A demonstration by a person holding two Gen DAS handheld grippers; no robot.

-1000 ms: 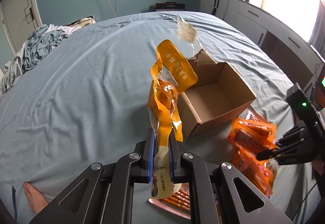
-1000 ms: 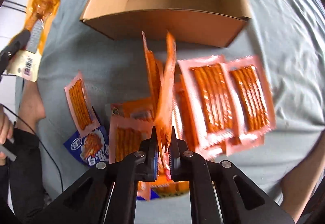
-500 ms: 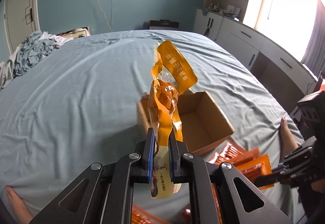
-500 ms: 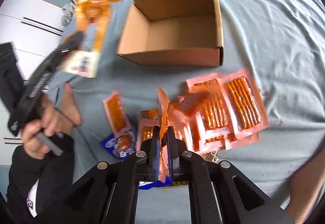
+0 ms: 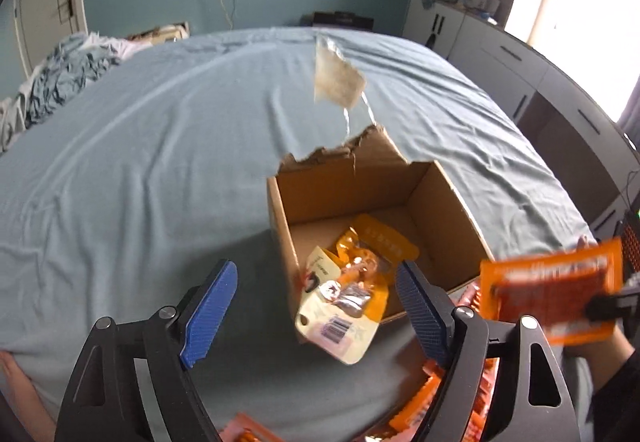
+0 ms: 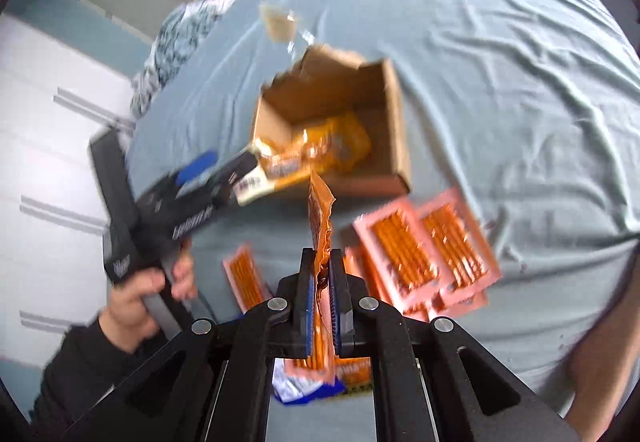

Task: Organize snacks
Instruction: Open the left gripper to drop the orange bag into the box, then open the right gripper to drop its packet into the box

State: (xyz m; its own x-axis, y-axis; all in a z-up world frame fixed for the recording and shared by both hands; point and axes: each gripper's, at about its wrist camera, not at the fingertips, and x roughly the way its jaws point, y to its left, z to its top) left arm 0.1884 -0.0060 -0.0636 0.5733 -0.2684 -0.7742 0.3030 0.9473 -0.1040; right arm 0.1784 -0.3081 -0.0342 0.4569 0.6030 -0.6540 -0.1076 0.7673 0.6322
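Observation:
An open cardboard box [image 5: 360,169] with a torn back flap sits on the blue-sheeted bed. A yellow-orange snack pouch [image 5: 352,294] is free of my left gripper [image 5: 314,274] and hangs tilted over the box's near wall, its top inside the box. The left jaws are opening, and the pads stand well clear of the pouch on both sides. My right gripper [image 6: 322,256] is shut on an orange snack packet [image 6: 320,209], held upright above the bed just short of the box [image 6: 396,121]. The same packet [image 5: 552,290] shows blurred at the right of the left wrist view.
Several pink-orange stick-snack packets [image 6: 420,246] and a blue packet [image 6: 308,390] lie on the sheet in front of the box. A clear bag [image 5: 338,79] stands behind the torn flap. Crumpled clothes [image 5: 60,81] lie far left, and cabinets [image 5: 520,73] line the right.
The left jaws have gone from shut on the pouch to wide apart, and the pouch has dropped onto the box. The right gripper has lifted its orange packet off the pile toward the box.

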